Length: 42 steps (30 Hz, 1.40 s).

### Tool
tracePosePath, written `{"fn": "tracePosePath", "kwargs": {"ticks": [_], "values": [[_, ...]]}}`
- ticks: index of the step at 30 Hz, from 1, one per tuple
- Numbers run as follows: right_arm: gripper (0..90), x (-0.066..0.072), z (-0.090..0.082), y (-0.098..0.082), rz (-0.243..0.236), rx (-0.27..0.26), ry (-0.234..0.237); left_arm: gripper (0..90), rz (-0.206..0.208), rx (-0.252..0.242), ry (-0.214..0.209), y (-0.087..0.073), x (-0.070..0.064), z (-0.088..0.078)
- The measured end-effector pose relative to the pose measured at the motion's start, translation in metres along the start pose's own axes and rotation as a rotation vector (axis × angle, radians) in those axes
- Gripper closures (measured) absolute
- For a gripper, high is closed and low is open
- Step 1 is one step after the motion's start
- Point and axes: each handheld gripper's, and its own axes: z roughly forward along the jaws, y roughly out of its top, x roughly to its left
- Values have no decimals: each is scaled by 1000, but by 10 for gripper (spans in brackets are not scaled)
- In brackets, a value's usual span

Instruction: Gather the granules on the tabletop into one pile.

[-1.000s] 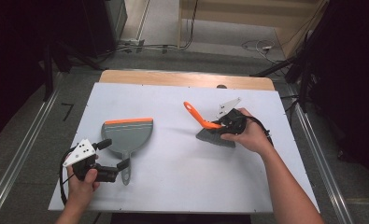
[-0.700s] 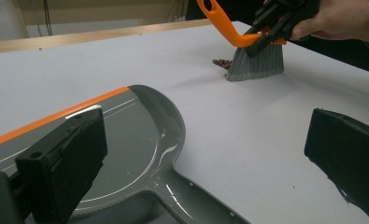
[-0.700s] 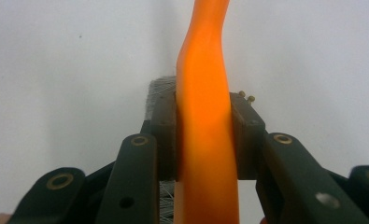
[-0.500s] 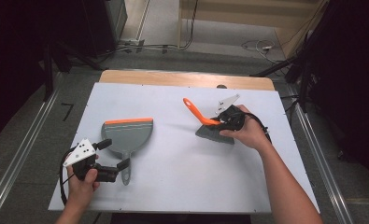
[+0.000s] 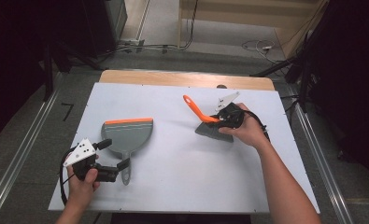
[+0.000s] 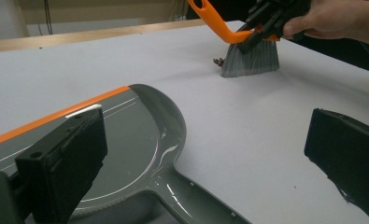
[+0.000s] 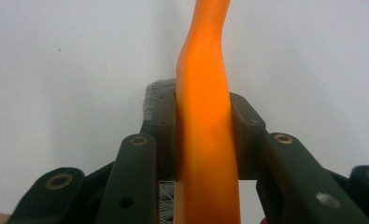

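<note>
A white table (image 5: 182, 186) is seen from above, with a sweeping job laid out on it. At the right, a hand brush (image 5: 209, 122) with an orange handle and grey bristles is stood on its bristles on the tabletop, the handle slanting up and away to the left; it is clamped by the right gripper (image 5: 222, 119), whose jaws are closed tight on both flanks of the orange handle just above the bristle head, as is plain in the right gripper view. This low grip is judged to give firm control for sweeping. A few dark crumbs (image 6: 216, 61) lie just beside the bristles. At the left, a grey dustpan (image 5: 126, 137) with an orange lip is laid flat, its handle pointing toward the person. The left gripper (image 5: 117, 161) is held with its jaws spread wide on either side of that handle, nothing being pinched, seemingly ready to steady the pan.
</note>
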Motion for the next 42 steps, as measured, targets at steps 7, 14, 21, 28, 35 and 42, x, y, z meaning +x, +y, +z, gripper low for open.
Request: {"fn": "tracePosePath", "kwargs": {"ticks": [7, 14, 21, 28, 35, 42], "values": [[666, -3, 2, 2, 12, -8, -3, 0, 0, 0, -1, 0, 0, 0], [666, -5, 3, 2, 24, -21, -11, 0, 0, 0, 0, 0, 1, 0], [668, -3, 1, 1, 34, -34, -7, 0, 0, 0, 1, 0, 0, 0], [674, 7, -7, 3, 33, 1, -8, 0, -2, -3, 1, 0, 1, -1], [675, 12, -29, 8, 96, -67, -32, 0, -1, -5, -1, 0, 0, -1], [675, 31, -26, 32, 255, -96, -67, 0, 5, 0, -2, 0, 0, 0]]}}
